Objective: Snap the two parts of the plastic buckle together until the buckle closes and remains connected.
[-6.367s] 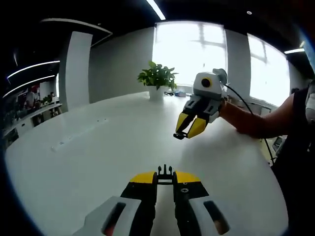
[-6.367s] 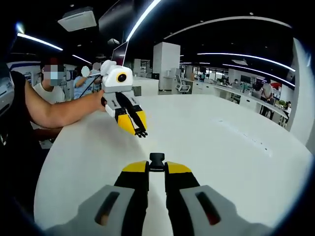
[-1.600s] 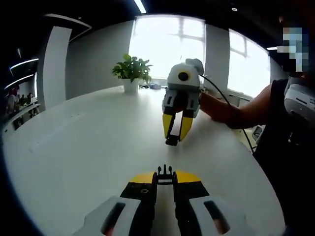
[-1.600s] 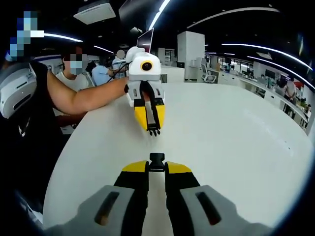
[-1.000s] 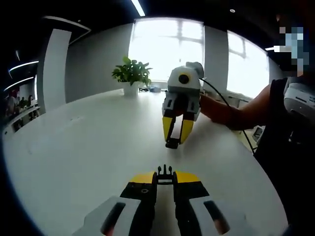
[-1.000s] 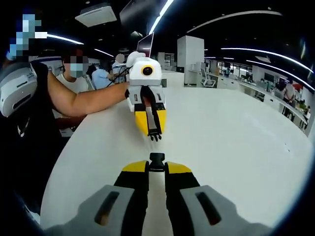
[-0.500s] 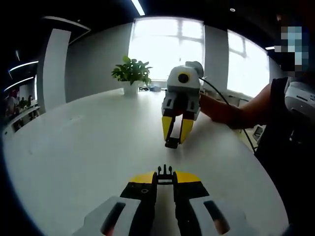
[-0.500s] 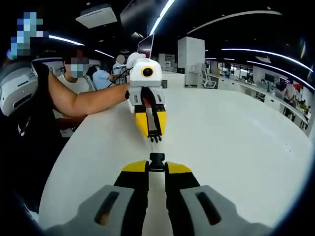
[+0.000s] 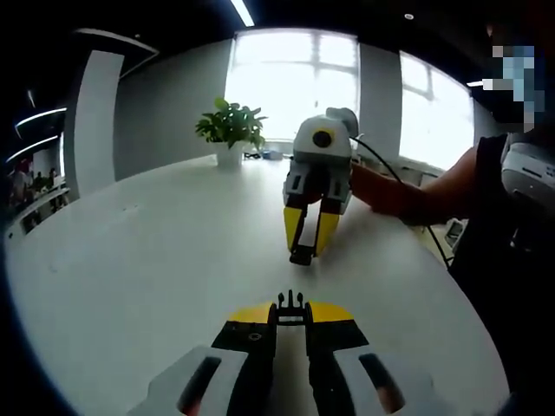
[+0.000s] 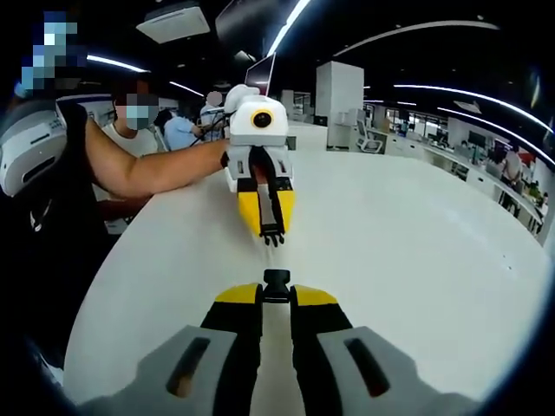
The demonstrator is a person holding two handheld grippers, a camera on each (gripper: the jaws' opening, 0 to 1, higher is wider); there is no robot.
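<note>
Two buckle halves face each other above the white table (image 9: 130, 260), apart. In the left gripper view we see the left gripper (image 9: 291, 310) pinching the pronged buckle part (image 9: 291, 303) between its closed jaws, and the right gripper (image 9: 302, 251) opposite it. In the right gripper view the right gripper's jaws are pressed onto the socket buckle part (image 10: 277, 281), with the left gripper (image 10: 273, 236) pointing back at it. One container stands at the table's far edge, a white pot holding a green plant (image 9: 230, 126) (well clear of the grippers). Nothing lies between the halves.
</note>
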